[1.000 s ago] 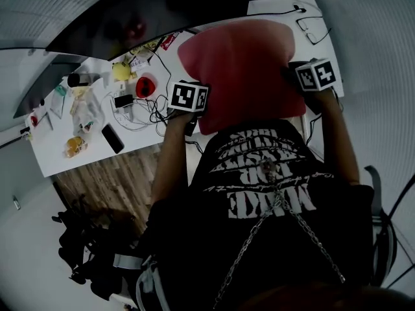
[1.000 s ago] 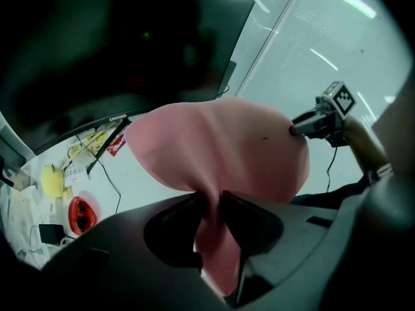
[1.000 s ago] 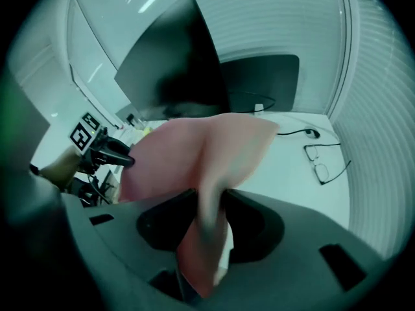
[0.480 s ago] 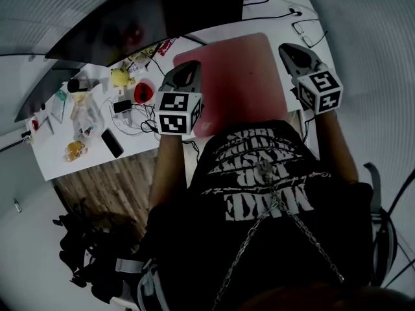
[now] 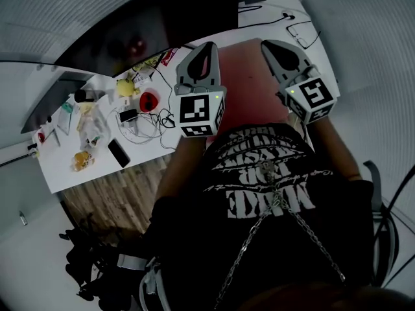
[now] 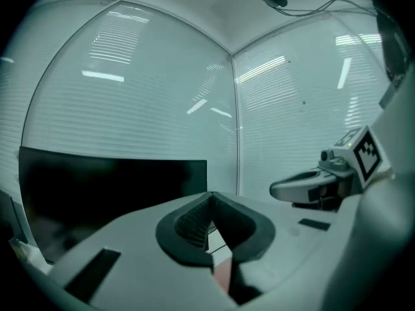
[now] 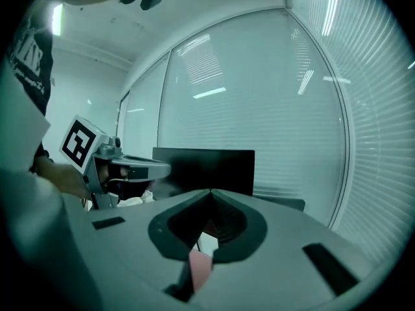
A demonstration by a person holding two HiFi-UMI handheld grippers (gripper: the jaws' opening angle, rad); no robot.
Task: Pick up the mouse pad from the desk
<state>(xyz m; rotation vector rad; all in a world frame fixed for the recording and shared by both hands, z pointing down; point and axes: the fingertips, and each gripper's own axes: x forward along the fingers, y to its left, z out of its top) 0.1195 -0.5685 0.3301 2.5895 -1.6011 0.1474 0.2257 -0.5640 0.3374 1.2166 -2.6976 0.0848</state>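
At the near edge of the desk (image 5: 61,151), just beyond the person's black printed shirt (image 5: 272,193) and its dangling chain (image 5: 259,235), the left gripper (image 5: 209,49) and the right gripper (image 5: 269,46) are held up side by side, marker cubes toward the body and jaws pointing toward the far edge. Both sets of jaws are clamped tight, each on one side edge of the red mouse pad (image 5: 249,83). The pad spans the gap between them over the desk's right half, and each gripper view shows a pink sliver of it pinched low between the pads. Each gripper view also catches the other gripper alongside. Left of the pad, along the near edge, lies a dark phone (image 5: 118,153). Farther in there is a tangle of cables (image 5: 146,122), a red object (image 5: 148,100) and a yellow object (image 5: 123,85). A pair of glasses (image 5: 305,34) rests near the far right corner. Along the far edge stands a dark monitor (image 5: 181,18), and behind it are walls of closed blinds (image 6: 130,96).
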